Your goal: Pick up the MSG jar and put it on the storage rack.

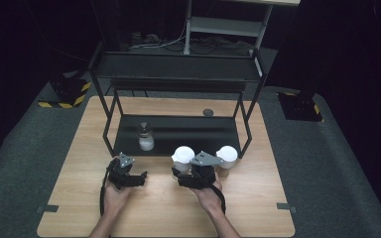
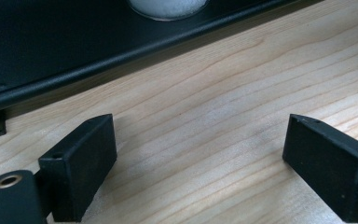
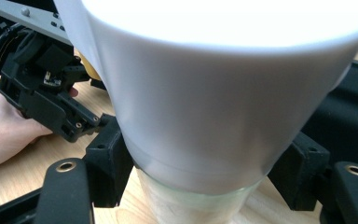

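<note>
A glass jar with a wide white cap (image 1: 183,154) stands at the front edge of the black rack's lower shelf (image 1: 193,131). My right gripper (image 1: 184,167) is shut on it. In the right gripper view the jaws press both sides of the jar (image 3: 214,93) just under the cap, right gripper (image 3: 205,177). My left gripper (image 1: 127,168) is low over the wooden table (image 1: 258,208), left of the jar. Its jaws stand wide apart over bare wood, left gripper (image 2: 198,144). The right gripper view also catches that gripper (image 3: 51,98) and the hand holding it.
A black two-tier rack (image 1: 178,74) spans the table's far half. On its lower shelf stands a small clear jar with white contents (image 1: 145,139), whose base (image 2: 168,7) is close ahead. A second white-capped jar (image 1: 227,154) is right of the held one. A small dark disc (image 1: 208,112) lies behind.
</note>
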`<state>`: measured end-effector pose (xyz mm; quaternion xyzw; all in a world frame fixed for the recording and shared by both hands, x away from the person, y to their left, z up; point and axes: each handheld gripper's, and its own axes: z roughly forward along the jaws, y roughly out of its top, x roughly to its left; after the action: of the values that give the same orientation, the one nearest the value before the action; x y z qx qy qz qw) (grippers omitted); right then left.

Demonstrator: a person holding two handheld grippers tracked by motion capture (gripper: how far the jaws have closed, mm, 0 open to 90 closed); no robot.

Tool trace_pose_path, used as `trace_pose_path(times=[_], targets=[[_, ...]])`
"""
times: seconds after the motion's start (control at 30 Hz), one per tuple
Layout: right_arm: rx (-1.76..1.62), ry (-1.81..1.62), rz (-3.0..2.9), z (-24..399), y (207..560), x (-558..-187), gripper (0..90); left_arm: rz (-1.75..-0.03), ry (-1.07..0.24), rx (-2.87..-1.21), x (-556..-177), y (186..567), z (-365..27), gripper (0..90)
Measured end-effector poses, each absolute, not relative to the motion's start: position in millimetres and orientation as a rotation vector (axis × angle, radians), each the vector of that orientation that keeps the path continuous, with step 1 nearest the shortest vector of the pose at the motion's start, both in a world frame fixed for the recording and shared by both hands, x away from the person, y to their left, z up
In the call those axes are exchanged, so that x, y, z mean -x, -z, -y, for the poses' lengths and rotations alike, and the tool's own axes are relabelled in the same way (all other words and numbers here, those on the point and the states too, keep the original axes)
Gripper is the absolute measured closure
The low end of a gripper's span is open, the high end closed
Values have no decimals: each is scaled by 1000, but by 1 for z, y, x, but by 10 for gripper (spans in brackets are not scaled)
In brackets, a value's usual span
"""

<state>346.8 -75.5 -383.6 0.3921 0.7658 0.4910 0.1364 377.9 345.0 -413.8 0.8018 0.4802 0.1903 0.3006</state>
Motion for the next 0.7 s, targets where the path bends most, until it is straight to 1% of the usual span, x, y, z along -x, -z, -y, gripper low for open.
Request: trace_pose_path(times=[0.7], targets=[[-1214, -1361, -2166, 59, 377, -375, 311, -1276, -505, -2126, -377, 414, -345, 99]])
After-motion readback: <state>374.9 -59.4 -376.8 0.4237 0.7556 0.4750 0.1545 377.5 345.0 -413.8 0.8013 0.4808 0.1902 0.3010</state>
